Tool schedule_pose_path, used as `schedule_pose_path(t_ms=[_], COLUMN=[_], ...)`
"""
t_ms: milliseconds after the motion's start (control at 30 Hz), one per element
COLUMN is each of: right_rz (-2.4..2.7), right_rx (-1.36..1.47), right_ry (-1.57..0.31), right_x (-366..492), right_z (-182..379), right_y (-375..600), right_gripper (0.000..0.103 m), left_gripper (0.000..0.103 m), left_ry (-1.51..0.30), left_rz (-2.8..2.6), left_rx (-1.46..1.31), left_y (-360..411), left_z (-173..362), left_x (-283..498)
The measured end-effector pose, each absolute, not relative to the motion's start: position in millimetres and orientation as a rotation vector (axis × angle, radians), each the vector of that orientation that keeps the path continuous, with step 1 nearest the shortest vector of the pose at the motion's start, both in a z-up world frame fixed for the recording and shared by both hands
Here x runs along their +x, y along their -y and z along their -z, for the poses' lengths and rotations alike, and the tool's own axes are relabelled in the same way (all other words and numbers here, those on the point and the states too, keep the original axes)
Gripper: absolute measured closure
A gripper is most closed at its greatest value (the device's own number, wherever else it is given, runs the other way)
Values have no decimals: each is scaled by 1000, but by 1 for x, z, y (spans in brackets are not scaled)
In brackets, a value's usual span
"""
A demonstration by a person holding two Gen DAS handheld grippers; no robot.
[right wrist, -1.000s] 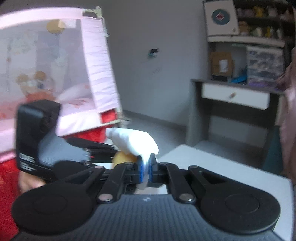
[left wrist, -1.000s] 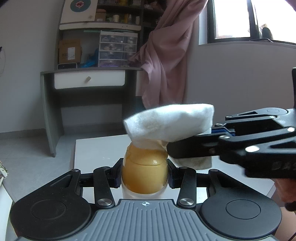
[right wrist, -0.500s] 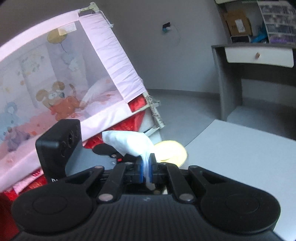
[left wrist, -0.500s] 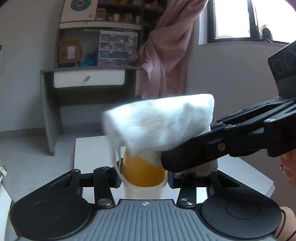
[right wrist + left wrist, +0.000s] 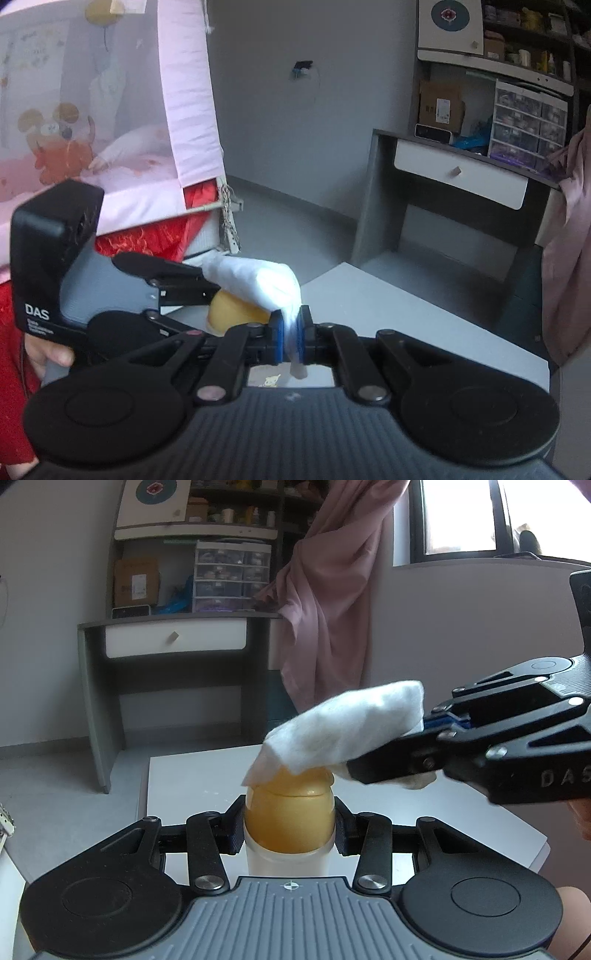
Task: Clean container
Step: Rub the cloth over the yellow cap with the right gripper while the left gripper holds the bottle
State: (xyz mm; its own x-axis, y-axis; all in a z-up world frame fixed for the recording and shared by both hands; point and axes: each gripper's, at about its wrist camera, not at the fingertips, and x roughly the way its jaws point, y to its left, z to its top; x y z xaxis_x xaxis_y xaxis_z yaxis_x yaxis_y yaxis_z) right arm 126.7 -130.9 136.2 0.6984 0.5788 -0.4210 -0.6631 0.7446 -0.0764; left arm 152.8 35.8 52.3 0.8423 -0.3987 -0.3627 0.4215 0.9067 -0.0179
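Note:
A bottle-like container (image 5: 290, 818) with a rounded yellow cap and a pale body stands upright between the fingers of my left gripper (image 5: 290, 830), which is shut on it just below the cap. My right gripper (image 5: 290, 334) is shut on a folded white cloth (image 5: 258, 280). In the left wrist view the right gripper (image 5: 424, 731) comes in from the right with the cloth (image 5: 343, 727) draped down onto the top of the yellow cap. From the right wrist view only part of the yellow cap (image 5: 232, 314) shows under the cloth.
A white table (image 5: 192, 771) lies under the container, its far edge close behind. Beyond it stand a grey desk with a white drawer (image 5: 173, 642) and a pink curtain (image 5: 332, 602). A pink cot (image 5: 103, 122) stands at the left. A hand (image 5: 48, 354) holds the left gripper's handle.
The cloth swept across the cap to the left and has come back right and lower, resting on the cap's top. The container stays held in the left gripper.

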Motion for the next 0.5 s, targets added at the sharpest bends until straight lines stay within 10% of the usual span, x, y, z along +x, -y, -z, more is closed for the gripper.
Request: schedule_pose_path(t_ms=[500], right_rz=[-789], right_rx=[-290], right_ry=[-406], right_x=[123], right_z=[-138], right_y=[124], right_gripper=[97], left_gripper=[58], left_ry=[-372], left_rz=[434], left_rx=[66], left_y=[-31], left_z=[-55], left_x=[153])
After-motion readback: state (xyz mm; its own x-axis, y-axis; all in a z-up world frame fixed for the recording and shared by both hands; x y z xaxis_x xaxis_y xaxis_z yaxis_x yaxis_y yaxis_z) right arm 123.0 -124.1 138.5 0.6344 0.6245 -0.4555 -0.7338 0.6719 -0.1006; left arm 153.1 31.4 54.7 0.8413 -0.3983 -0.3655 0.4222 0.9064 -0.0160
